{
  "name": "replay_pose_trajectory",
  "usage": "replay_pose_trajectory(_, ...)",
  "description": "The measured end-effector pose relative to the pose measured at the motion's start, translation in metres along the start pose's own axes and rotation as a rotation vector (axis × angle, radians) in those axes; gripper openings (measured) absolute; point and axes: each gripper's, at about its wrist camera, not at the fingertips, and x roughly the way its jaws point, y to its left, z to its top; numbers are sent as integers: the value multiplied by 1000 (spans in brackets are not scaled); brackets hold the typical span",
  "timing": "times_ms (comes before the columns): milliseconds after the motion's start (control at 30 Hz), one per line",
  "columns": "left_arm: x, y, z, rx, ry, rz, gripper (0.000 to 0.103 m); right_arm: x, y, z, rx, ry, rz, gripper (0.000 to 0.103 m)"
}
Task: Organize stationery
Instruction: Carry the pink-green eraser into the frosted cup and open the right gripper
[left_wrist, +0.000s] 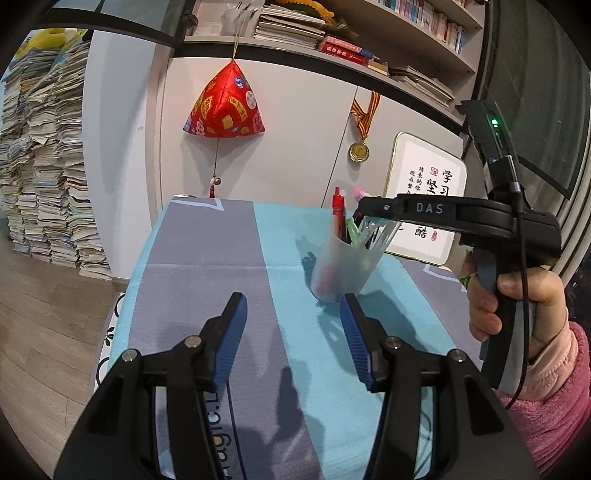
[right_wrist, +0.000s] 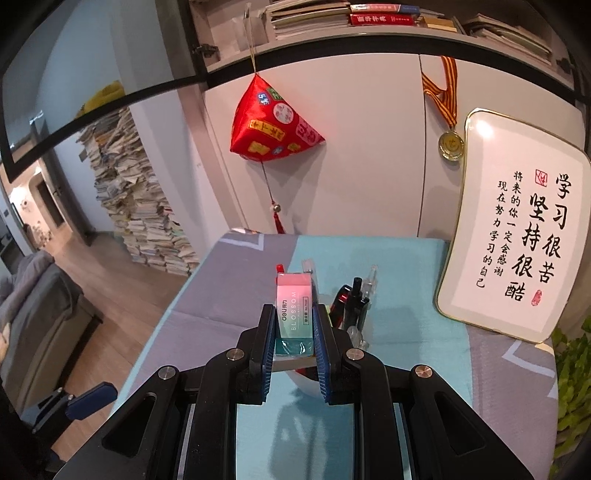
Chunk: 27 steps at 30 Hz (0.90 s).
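R. gripper pinches a pink-and-teal eraser above the translucent pen cup on the table, L. gripper spread, empty – a careless drop could tip the pen-crowded cup.

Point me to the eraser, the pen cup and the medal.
eraser (right_wrist: 293, 306), right wrist view, on its printed sleeve
pen cup (left_wrist: 341, 267), left wrist view, on its translucent wall
medal (right_wrist: 451, 144), right wrist view, on the gold disc
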Motion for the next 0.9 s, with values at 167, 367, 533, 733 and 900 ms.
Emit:
replay_pose_trajectory(167,1,-2,-1,3,8,-2,51,2,-1,0,-1,3,-7,21)
replay_pose_trajectory(367,2,-4,-2,4,13,-5,51,12,-2,0,0,37,-23,21)
replay_pose_trajectory(533,3,-5,-3,4,17,-10,51,15,-6,-1,13,44,-24,21)
replay_pose_trajectory(733,6,-6,-5,6,27,-13,51,16,-6,-1,8,50,-24,21)
replay_pose_trajectory(900,6,-7,-6,9,31,-14,51,21,-8,-2,18,60,-29,21)
